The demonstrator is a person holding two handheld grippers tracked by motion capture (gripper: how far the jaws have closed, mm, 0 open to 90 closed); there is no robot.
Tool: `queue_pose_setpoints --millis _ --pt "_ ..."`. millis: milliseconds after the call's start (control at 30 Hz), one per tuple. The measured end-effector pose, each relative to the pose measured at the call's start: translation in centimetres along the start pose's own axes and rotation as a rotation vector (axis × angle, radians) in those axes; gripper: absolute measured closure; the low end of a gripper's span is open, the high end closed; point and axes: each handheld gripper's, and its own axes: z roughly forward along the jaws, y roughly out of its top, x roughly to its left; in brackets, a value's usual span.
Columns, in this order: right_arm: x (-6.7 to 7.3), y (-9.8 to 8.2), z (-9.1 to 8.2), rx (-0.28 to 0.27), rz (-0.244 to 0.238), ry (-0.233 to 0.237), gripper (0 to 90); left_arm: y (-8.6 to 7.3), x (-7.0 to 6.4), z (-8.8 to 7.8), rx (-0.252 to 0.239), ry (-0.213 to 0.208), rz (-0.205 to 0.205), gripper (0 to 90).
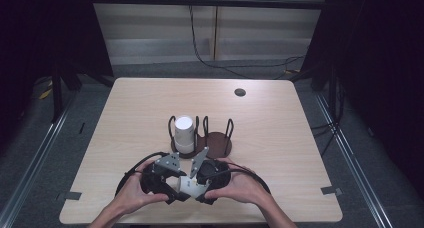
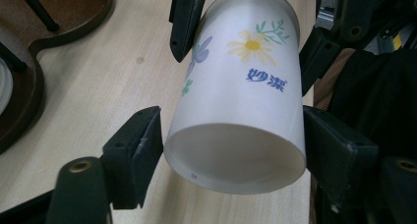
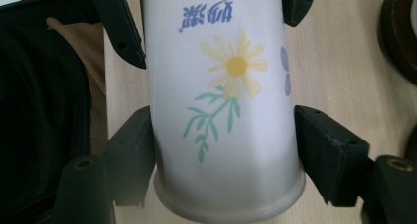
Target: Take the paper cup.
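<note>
Cup transfer between the two hands, near edge of the light wooden surface (image 1: 280,118).

Object: white frosted plastic cup with a yellow daisy print and blue lettering (image 1: 187,184), lying on its side just above the surface, between the two hands. A second white cup (image 1: 183,134) stands upright in the dark brown wooden rack with black wire loops (image 1: 217,143), just behind the grippers.

Right hand-held gripper (image 3: 226,150): clenched on the printed cup, both pads flat against its wall near the rim end.

Left hand-held gripper (image 2: 231,150): jaws straddle the cup at the open-mouth end. The right pad meets the wall; the left pad looks a sliver off it. Judged not yet gripping.

Risks from here:
- If the right hand-held gripper lets go before the left one bites on both sides, the cup will likely drop and roll on the surface.
- The cup is thin-walled and tapered; a hard squeeze near the open mouth could buckle it or push it out of the jaws.
- Both grippers crowd one short cup, so the jaws could knock together and twist it loose.
</note>
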Motion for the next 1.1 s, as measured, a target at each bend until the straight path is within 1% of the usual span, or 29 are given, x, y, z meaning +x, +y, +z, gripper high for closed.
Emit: queue_pose_setpoints --millis 67,100,167,233,300,333,367,400,533,667,700,767,800,833,867,900,933,967,1000,1033,1067,1100 --pt "0.10 0.07 0.06 0.008 0.004 0.001 28.3 -0.02 0.03 0.08 0.004 -0.003 0.002 25.9" --pt "0.11 0.09 0.11 0.007 0.001 0.002 28.3 -0.02 0.09 0.09 0.011 -0.011 0.007 26.1" --pt "0.14 0.10 0.13 0.006 0.003 0.004 28.4 -0.04 0.04 0.17 0.005 -0.015 0.001 26.7" --pt "0.13 0.10 0.12 0.006 0.001 0.003 28.4 -0.05 0.00 0.17 0.003 -0.029 -0.002 29.9" --pt "0.14 0.09 0.10 0.005 0.001 -0.001 28.5 -0.05 0.00 0.20 0.003 -0.033 -0.002 32.2" --pt "0.14 0.07 0.10 0.004 0.001 0.001 28.5 -0.06 -0.02 0.24 0.000 -0.029 -0.007 32.1" --pt "0.13 0.06 0.11 0.002 -0.001 0.002 28.5 -0.06 0.05 0.22 0.003 -0.031 -0.003 32.1" --pt "0.15 0.05 0.10 0.002 0.002 0.002 28.5 -0.08 0.06 0.22 0.000 -0.034 -0.011 32.1" --pt "0.09 -0.01 0.10 -0.002 -0.003 0.004 28.7 -0.15 0.16 0.20 -0.005 -0.046 -0.019 33.0" --pt "0.11 -0.02 0.11 0.000 -0.010 0.008 28.6 -0.19 0.26 0.04 -0.001 -0.060 -0.013 34.3" --pt "0.13 -0.02 0.08 0.001 -0.006 0.010 28.6 -0.20 0.22 0.06 -0.010 -0.057 -0.019 34.6" --pt "0.10 -0.05 0.06 -0.005 -0.007 0.013 28.4 -0.19 0.29 -0.04 -0.006 -0.064 -0.008 35.1" --pt "0.10 -0.06 0.05 -0.006 -0.007 0.016 28.2 -0.22 0.22 -0.04 -0.015 -0.067 -0.020 35.4" --pt "0.08 -0.11 0.01 -0.008 -0.004 0.022 28.0 -0.21 0.23 -0.09 -0.015 -0.071 -0.019 35.6" --pt "0.06 -0.14 -0.01 -0.010 0.000 0.024 27.6 -0.20 0.18 -0.12 -0.021 -0.068 -0.018 35.8" --pt "0.02 -0.19 -0.02 -0.014 0.001 0.029 27.3 -0.16 0.15 -0.21 -0.015 -0.065 -0.007 36.1" --pt "0.00 -0.22 -0.02 -0.018 0.000 0.031 26.7 -0.15 -0.01 -0.20 -0.029 -0.058 -0.016 36.2" --pt "-0.01 -0.27 -0.05 -0.021 0.006 0.030 26.1 -0.10 -0.08 -0.25 -0.030 -0.057 -0.016 36.2" --pt "-0.05 -0.30 -0.11 -0.024 0.009 0.030 26.0 -0.05 -0.07 -0.32 -0.026 -0.058 -0.014 36.4" --pt "-0.07 -0.33 -0.15 -0.027 0.008 0.031 25.8 -0.05 -0.01 -0.37 -0.032 -0.066 -0.017 36.5" --pt "-0.07 -0.38 -0.23 -0.033 0.012 0.037 25.6 -0.10 -0.01 -0.35 -0.042 -0.064 -0.024 36.5" --pt "-0.08 -0.41 -0.30 -0.038 0.013 0.033 25.2 -0.10 0.04 -0.43 -0.036 -0.068 -0.023 36.6"
